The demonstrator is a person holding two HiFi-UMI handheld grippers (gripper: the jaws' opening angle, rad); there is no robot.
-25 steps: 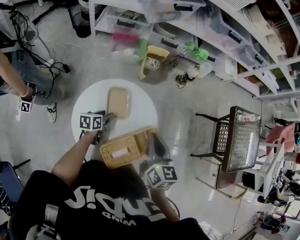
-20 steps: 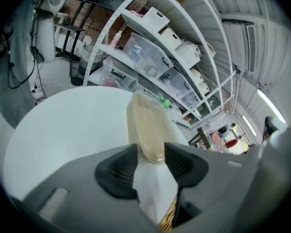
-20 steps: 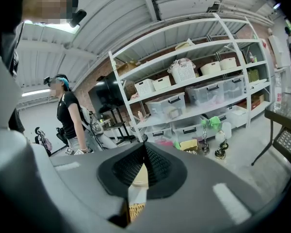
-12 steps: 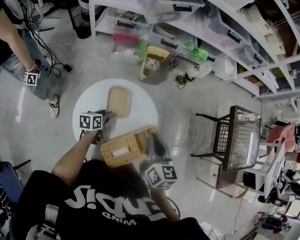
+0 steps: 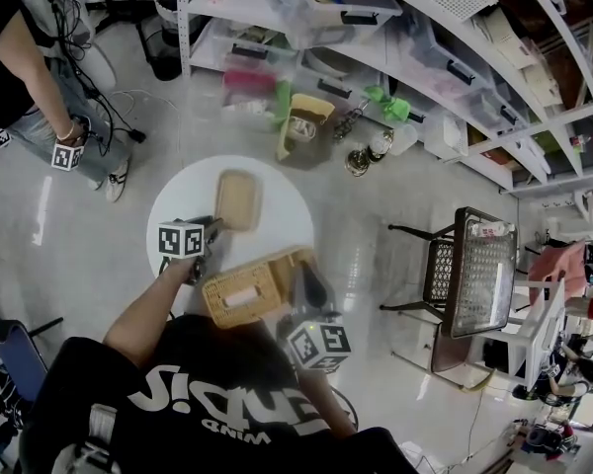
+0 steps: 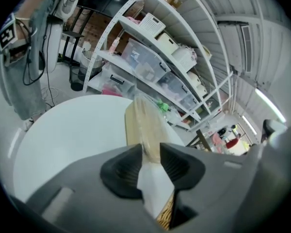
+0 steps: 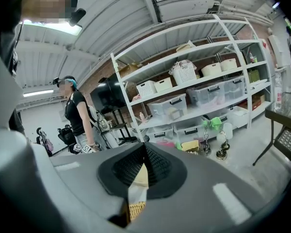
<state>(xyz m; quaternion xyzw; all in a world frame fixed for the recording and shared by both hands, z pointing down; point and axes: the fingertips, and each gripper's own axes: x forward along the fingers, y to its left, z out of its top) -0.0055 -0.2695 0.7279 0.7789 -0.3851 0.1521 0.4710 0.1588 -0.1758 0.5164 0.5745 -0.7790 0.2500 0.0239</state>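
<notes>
A yellow wicker box [image 5: 249, 291] with a pale slot on top hangs over the near edge of a round white table [image 5: 173, 205]. My left gripper [image 5: 207, 252] is shut on the box's left end. In the left gripper view my left gripper [image 6: 150, 157] pinches a white edge with wicker [image 6: 166, 212] below it. My right gripper [image 5: 306, 286] is shut on the box's right end. The right gripper view has my right gripper [image 7: 144, 166] closed on a pale edge above wicker [image 7: 135, 210]. A flat beige tray [image 5: 235, 200] lies on the table beyond the box, and the tray [image 6: 141, 123] runs straight ahead of the left jaws.
White shelving [image 5: 395, 38] with plastic bins runs along the back. A yellow-green container [image 5: 302, 121] and lamps stand on the floor before it. A black mesh chair [image 5: 469, 275] is at the right. Another person [image 5: 20, 62] stands at the left among cables.
The person at the left has stepped toward the back. Both grippers and the wicker box have hardly moved.
</notes>
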